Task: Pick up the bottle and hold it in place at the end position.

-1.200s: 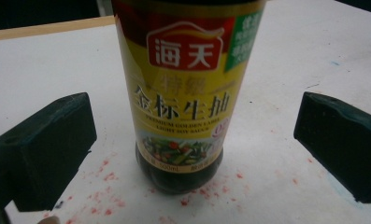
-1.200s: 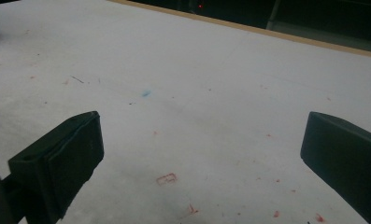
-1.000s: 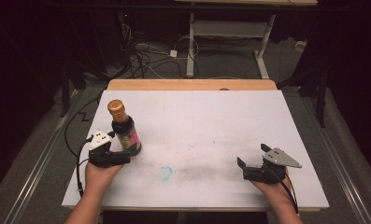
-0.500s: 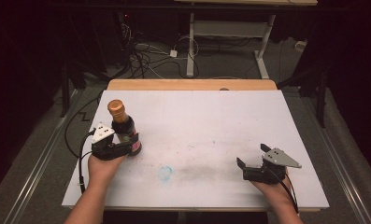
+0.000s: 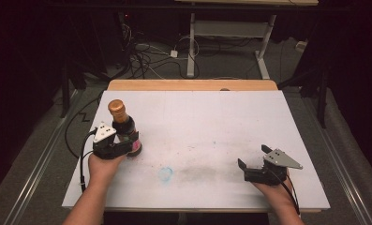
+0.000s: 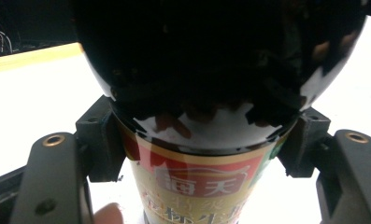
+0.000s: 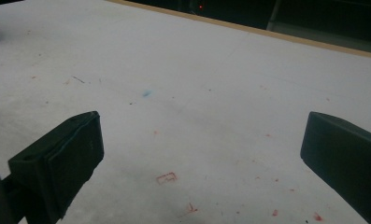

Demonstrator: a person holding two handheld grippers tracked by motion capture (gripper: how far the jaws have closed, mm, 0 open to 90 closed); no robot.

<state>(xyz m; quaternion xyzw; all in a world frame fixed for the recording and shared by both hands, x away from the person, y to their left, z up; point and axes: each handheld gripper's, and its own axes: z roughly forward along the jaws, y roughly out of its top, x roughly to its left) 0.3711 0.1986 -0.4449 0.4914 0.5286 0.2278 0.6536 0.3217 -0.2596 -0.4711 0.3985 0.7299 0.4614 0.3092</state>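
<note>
- Left gripper [image 5: 127,143] is clamped on the bottle [image 5: 123,129]; its jaws have just been closing. In the left gripper view both pads press the labelled body [image 6: 199,186] just below the dark shoulder, one each side.
- Key relation: bottle sits dead ahead of the left gripper, at 12 o'clock from the hand, already between the jaws. No reach left, only the carry.
- Bottle stands upright on the table [image 5: 212,122], long axis vertical, gold cap [image 5: 116,108] on top. Grip is low on the body with most of the dark upper part above it, so I'd expect it to tip if swung fast.
- Position: left side of the table, roughly 9 o'clock from table centre, near the left edge.
- Right gripper [image 5: 254,166] is at about 4 o'clock from centre, well apart from the bottle, jaws spread wide with nothing but bare table [image 7: 183,93] between them. Left hand is clearly the nearer one.
- Surroundings: a faint blue smudge [image 5: 165,174] at 6 o'clock from centre, between the two hands; flat stain, no obstacle.
- Nothing stands in the way on the board. Cable [image 5: 83,157] trails off the left gripper toward the near-left edge; could snag on a long move right.
</note>
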